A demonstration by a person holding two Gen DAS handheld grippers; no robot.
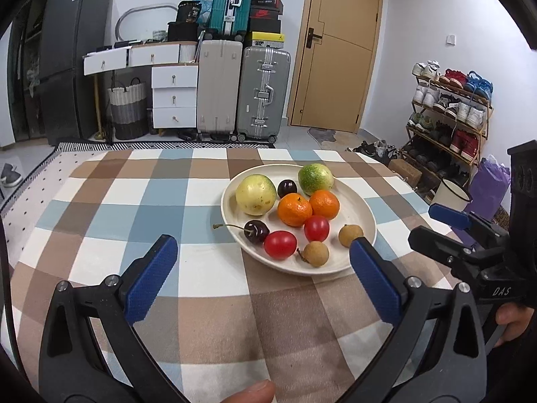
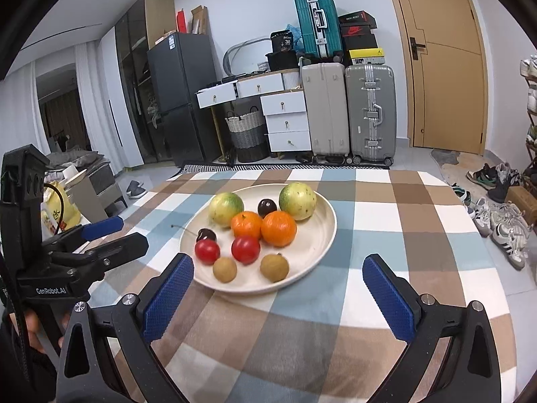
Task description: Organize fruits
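A cream plate point(image 1: 364, 215) of fruit sits on the checked worktop point(image 1: 141, 201), right of centre in the left wrist view and centred in the right wrist view, with both claws released and empty on its near side. The left claw point(image 1: 263, 255) stands with its blue pads spread wide, its right pad overlapping the plate's near rim in the picture; whether they touch cannot be told. The right claw point(image 2: 278, 278) is likewise spread wide, its left pad just at the near-left rim and its right pad over bare cloth. On the plate, two yellow-green round fruits point(image 1: 255, 194) lie at the far side with a dark cherry point(image 1: 287, 188) between them. Two oranges point(image 1: 294, 209) rest side by side at the middle, touching each other. Nearer lie two red tomatoes point(image 1: 280, 244) and two brown longans point(image 1: 315, 253), the longans closest to the near rim. A stemmed cherry point(image 1: 256, 231) sits at the near-left edge of the plate, its stalk reaching out over the cloth. Part of a hand point(image 1: 511, 324) grips the right claw's handle at the right edge of the left wrist view. Beyond the worktop, suitcases point(image 1: 241, 94), white drawers point(image 1: 174, 95) and a wooden door point(image 1: 335, 47) line the far wall, with a shoe rack point(image 1: 449, 114) to the right.
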